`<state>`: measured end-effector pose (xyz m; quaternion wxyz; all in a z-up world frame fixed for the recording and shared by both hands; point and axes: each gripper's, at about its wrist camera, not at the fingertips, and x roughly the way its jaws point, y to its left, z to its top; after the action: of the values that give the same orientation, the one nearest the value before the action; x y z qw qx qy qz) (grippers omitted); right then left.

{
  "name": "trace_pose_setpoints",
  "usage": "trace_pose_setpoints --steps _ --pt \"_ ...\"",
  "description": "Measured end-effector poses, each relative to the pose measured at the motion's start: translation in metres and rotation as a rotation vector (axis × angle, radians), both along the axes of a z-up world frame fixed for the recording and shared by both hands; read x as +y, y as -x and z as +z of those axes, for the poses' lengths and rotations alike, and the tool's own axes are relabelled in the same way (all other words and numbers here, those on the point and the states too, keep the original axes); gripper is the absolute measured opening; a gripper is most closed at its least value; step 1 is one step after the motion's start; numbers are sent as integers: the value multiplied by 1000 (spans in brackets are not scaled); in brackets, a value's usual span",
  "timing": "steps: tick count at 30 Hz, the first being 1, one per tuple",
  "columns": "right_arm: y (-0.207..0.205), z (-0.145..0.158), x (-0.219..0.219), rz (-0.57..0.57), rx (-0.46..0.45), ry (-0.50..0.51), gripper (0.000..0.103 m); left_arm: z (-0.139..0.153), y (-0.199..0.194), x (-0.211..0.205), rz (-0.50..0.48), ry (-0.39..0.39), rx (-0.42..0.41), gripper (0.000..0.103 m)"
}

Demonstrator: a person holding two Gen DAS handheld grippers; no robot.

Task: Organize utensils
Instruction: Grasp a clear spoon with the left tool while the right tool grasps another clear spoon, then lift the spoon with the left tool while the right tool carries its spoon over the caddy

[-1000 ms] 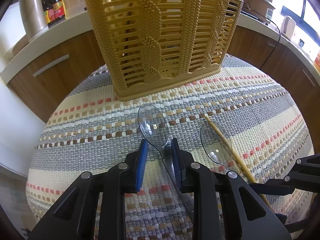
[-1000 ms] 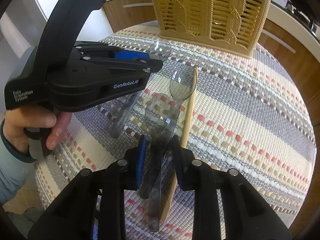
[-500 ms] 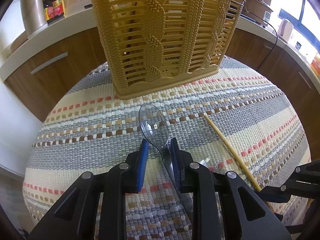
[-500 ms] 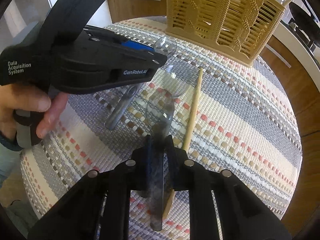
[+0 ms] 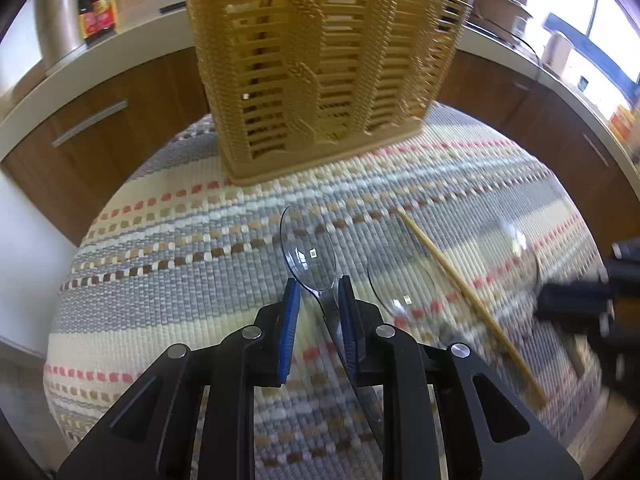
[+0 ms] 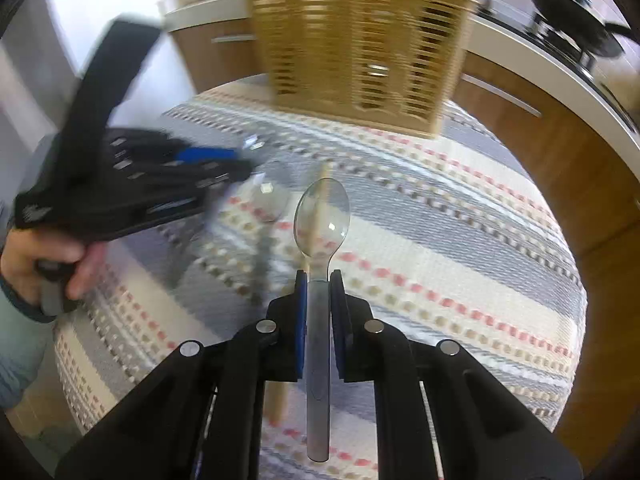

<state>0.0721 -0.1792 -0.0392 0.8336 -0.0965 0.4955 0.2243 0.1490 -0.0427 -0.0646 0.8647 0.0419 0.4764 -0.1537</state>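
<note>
My left gripper is shut on a clear plastic spoon, held above the striped mat with its bowl pointing at the tan woven basket. My right gripper is shut on a second clear spoon, lifted off the mat and pointing at the basket. A third clear spoon and a wooden chopstick lie on the mat between the two grippers. The right gripper shows blurred at the right edge of the left wrist view.
The round table carries a striped woven mat. Wooden cabinets and a white counter ring it. A dark sauce bottle and a metal pot stand on the counter at far left. A black pan sits on the stove at right.
My right gripper closed on a clear spoon and lifted it off the mat toward the basket. My left gripper kept its spoon and stayed about where it was.
</note>
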Motion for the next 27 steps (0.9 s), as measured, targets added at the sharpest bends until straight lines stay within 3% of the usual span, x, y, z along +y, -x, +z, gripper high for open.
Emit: trace_pose_setpoints --steps 7,13,15,18,24,27 --pt "-31 -20 -43 -105 101 -36 9 2 10 6 -101 -71 16 16" --pt "-41 -26 -56 -126 156 -75 10 3 15 2 -143 -117 40 28" --pt "-43 -24 -60 -125 171 -89 12 3 15 1 -143 -119 58 30" --pt "-48 -20 -67 -119 181 -78 34 5 11 2 -141 -111 94 30" --pt "-55 -12 -71 -112 195 -29 34 5 5 2 -162 -113 130 30" --pt "-58 -19 -45 -103 222 18 33 6 3 -5 -174 -151 145 30"
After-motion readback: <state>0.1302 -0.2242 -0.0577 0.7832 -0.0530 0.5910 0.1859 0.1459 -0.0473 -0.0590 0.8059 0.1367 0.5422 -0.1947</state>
